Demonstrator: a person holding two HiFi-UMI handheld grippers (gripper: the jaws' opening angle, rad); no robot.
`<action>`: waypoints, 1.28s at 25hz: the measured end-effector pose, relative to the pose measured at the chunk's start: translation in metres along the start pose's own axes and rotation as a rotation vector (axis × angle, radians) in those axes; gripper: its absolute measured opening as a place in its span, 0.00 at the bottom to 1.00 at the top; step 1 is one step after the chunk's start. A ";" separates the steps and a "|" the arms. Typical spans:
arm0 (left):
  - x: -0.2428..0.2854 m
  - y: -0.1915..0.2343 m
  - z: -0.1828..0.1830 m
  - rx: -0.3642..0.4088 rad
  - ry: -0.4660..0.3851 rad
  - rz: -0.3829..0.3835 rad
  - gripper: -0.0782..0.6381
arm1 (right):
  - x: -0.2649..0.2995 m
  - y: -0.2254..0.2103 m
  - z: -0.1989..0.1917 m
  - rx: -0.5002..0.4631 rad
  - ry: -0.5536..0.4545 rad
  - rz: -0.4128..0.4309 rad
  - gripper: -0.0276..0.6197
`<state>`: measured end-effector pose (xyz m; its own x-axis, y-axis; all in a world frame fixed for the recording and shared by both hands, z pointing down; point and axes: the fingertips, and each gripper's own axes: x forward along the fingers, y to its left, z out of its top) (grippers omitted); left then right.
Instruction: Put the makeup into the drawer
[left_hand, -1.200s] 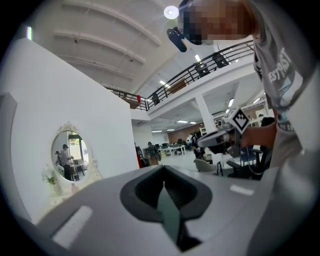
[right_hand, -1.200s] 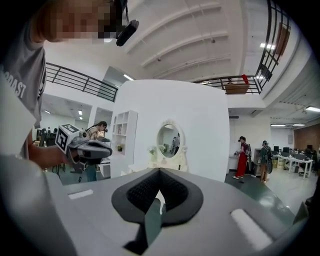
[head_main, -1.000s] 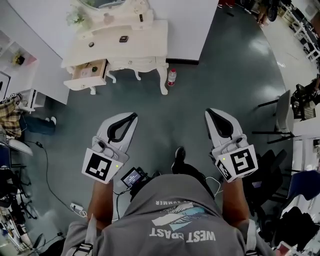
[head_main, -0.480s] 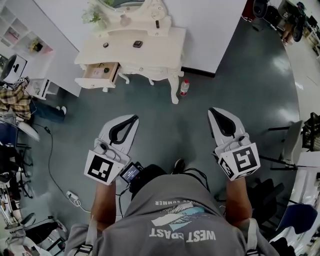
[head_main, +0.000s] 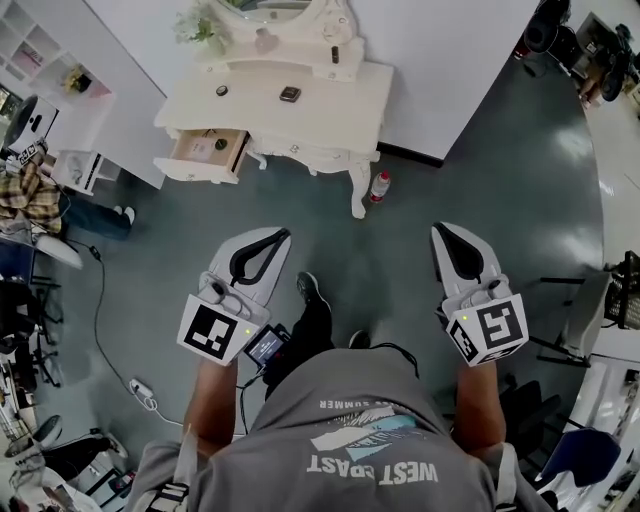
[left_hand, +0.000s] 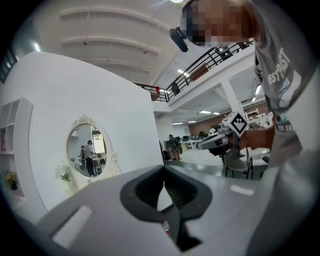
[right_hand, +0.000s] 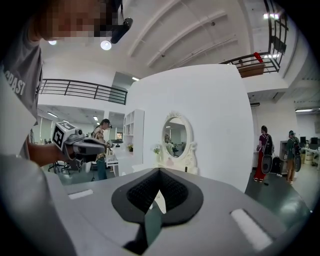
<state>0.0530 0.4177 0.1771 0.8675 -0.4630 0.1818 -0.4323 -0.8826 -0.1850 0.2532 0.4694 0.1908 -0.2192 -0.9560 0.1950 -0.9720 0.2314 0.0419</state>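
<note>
Now the person is walking across the grey floor (head_main: 480, 150) toward a white dressing surface (head_main: 335, 100) that stands against a white wall, with an oval mirror (right_hand: 176, 136) above it. Compared with a second ago, the surface is sitting larger and further to the right in the head view, so the gap is closing. One shoe (head_main: 310, 290) is stepping out ahead of the body, where before only the other foot was showing.

The left hand-held gripper (head_main: 280, 238) and the right hand-held gripper (head_main: 446, 231) are pointing forward at about waist height, one on each side of the body, as in the earlier frames. Each has its jaws brought together at the tips, with nothing between them.

The makeup is lying on the surface: a dark square case (head_main: 290, 94) near the middle and a small round item (head_main: 221, 90) to its left. The drawer (head_main: 208, 150) is standing pulled out at the surface's left end, below the round item, and something pale seems to be lying in it. A bottle with a red cap (head_main: 380, 185) is standing on the floor just beside the surface's right leg.

Judging from this, the task is only at the approach: both hand-held grippers are well apart from the makeup, and nothing has been picked up yet.
</note>
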 end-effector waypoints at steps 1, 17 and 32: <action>0.006 0.010 0.000 -0.001 -0.006 -0.008 0.11 | 0.009 -0.002 0.002 0.000 0.001 -0.009 0.05; 0.073 0.212 -0.004 0.011 -0.116 -0.118 0.11 | 0.182 -0.002 0.066 -0.033 0.003 -0.148 0.05; 0.069 0.316 -0.039 -0.070 -0.092 0.040 0.11 | 0.310 -0.016 0.082 -0.072 0.031 -0.042 0.05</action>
<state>-0.0334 0.1032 0.1689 0.8668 -0.4913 0.0853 -0.4803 -0.8686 -0.1219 0.1938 0.1541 0.1699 -0.1746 -0.9594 0.2216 -0.9714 0.2046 0.1205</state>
